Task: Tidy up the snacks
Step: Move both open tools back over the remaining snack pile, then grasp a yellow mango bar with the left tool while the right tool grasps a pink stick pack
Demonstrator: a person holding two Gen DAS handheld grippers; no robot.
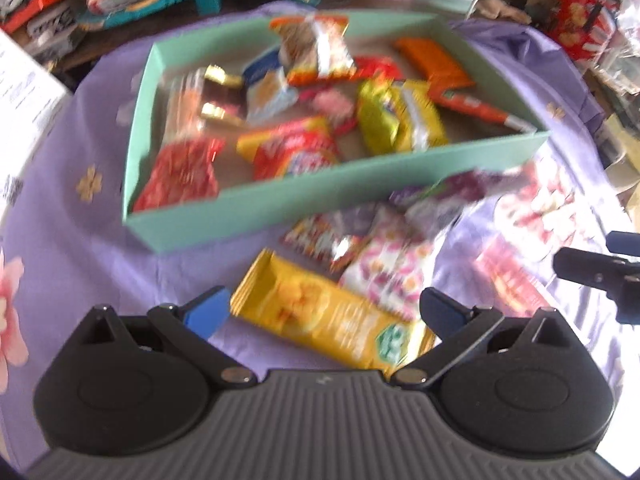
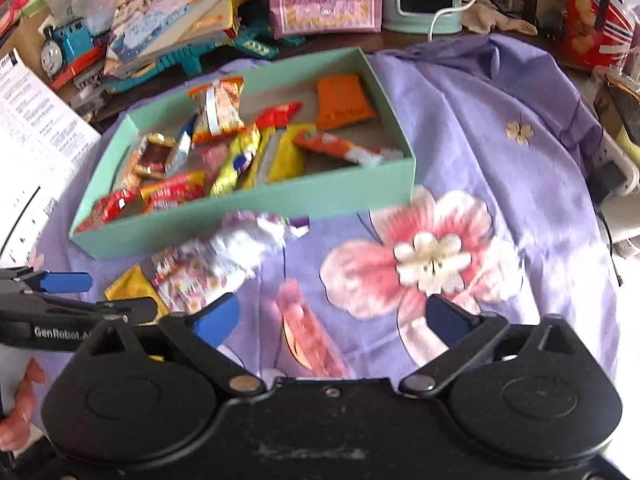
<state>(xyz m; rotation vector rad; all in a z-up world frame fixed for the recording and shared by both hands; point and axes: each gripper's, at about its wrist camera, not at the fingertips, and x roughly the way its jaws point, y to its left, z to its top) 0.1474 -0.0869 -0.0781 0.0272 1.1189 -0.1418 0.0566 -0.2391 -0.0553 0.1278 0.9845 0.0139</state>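
Both grippers over loose snacks beside the green box

The left gripper (image 1: 324, 312) hangs jaws spread over the yellow packet (image 1: 320, 320) on the purple cloth (image 1: 80, 240), just off the near wall of the green box (image 1: 280, 204); the right gripper (image 2: 334, 318) is spread and empty. Judged step: picking up what is left outside. Next: lower, close on the packet, carry it into the box.

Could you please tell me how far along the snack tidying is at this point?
Mostly done: many packets already lie in the green box. Nothing is in hand: the left gripper and right gripper are both open and empty. Left on the purple cloth: the yellow bar, the pink-patterned packet and a few more wrappers beside them.
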